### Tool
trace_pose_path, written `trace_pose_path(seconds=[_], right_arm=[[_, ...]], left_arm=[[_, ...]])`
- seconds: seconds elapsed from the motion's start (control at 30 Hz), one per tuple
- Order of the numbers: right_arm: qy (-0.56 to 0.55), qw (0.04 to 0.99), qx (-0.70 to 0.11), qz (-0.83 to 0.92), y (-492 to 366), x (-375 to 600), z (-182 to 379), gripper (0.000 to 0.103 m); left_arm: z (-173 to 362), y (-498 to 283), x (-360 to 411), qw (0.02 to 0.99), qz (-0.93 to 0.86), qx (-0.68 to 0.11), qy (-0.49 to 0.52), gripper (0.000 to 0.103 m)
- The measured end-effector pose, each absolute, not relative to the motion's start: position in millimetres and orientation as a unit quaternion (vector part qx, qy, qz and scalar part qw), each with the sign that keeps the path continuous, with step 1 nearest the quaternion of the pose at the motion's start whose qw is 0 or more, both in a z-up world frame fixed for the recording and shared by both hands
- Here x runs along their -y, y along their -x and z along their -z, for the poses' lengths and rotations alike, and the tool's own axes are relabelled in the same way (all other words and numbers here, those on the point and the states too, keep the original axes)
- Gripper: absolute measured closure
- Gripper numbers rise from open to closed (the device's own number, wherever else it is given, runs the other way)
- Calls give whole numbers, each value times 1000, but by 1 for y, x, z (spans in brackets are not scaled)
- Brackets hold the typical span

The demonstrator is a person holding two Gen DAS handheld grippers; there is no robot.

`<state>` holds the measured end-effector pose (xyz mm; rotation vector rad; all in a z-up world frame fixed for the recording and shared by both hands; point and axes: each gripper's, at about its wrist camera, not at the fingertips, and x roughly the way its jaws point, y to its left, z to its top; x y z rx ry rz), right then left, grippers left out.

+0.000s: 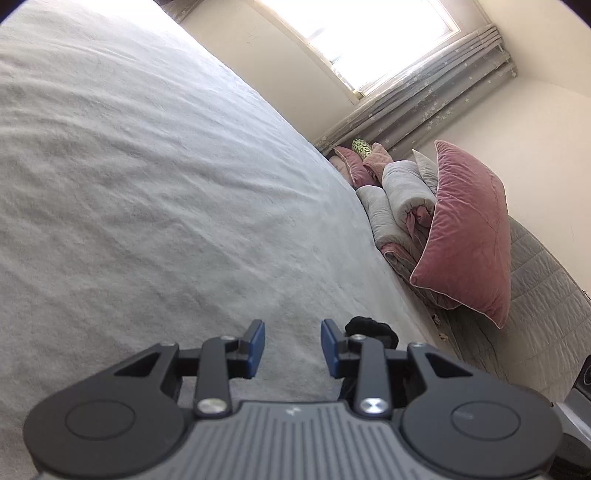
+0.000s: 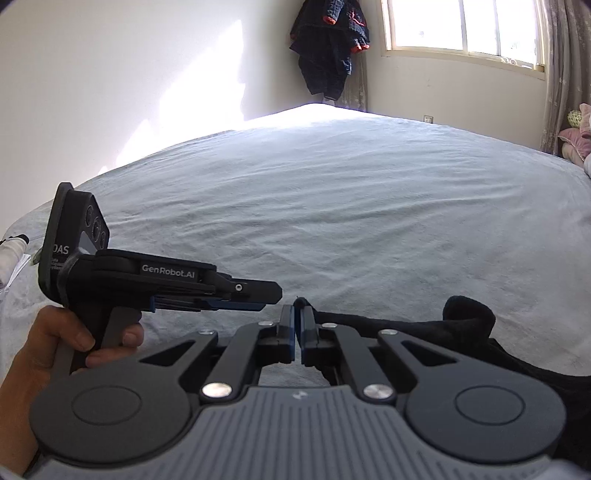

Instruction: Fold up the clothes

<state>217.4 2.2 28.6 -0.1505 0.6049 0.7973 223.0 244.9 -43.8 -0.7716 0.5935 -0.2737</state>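
Bed [image 2: 332,206] as landmark: wide, covered in a pale grey, lightly wrinkled bedspread.

Right gripper [image 2: 297,332], low over the near edge of the bed: blue-padded jaws drawn together, pinching a small fold of black garment [image 2: 469,314]. The cloth pokes up just above the fingertips. The rest of the garment trails off to the right along the near edge, one rolled end lifted in a hump.

Left gripper [image 1: 293,345], also at the near edge: jaws parted, bare bedspread showing in the gap, nothing between the pads. In the left wrist view a bit of the black garment sits just behind its right finger; contact cannot be told. In the right wrist view this gripper is seen side-on, held by a person's hand [image 2: 59,343], its tips near the right gripper's tips.

Head end of the bed: pink velvet pillow [image 1: 469,236] leaning beside rolled grey bedding [image 1: 402,192].

Beyond the far corner of the bed: dark clothes [image 2: 328,48] hanging on the wall, beside a bright window [image 2: 461,26].
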Motion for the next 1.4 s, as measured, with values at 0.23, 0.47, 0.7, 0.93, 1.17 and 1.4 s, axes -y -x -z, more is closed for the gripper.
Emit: trace_pose_path(seconds=[0.23,0.47,0.7,0.93,1.17,1.4], right_arm=[[129,842,-321,-414,-213,-54,-3,99],[66,846,-366,-383,-236,-28,-2,61],[-31,870,-387,-304,-257,32,-8,54],[-113,839,-465,-258,-273,59,25,58],[-187,807,-482,-287,-291,43,24,87],[-210,809,-469,-286,-334,4,0,99]], left_arm=[[49,-225,-253,870,131,-289,377,70],[56,-231,-246,869,144,-307,361,70],[49,-228,-235,880,188,-294,322,70],[51,-226,-227,871,246,-300,302,70],[54,-226,-234,868,246,-299,312,64],[61,-225,-248,860,244,-289,343,49]])
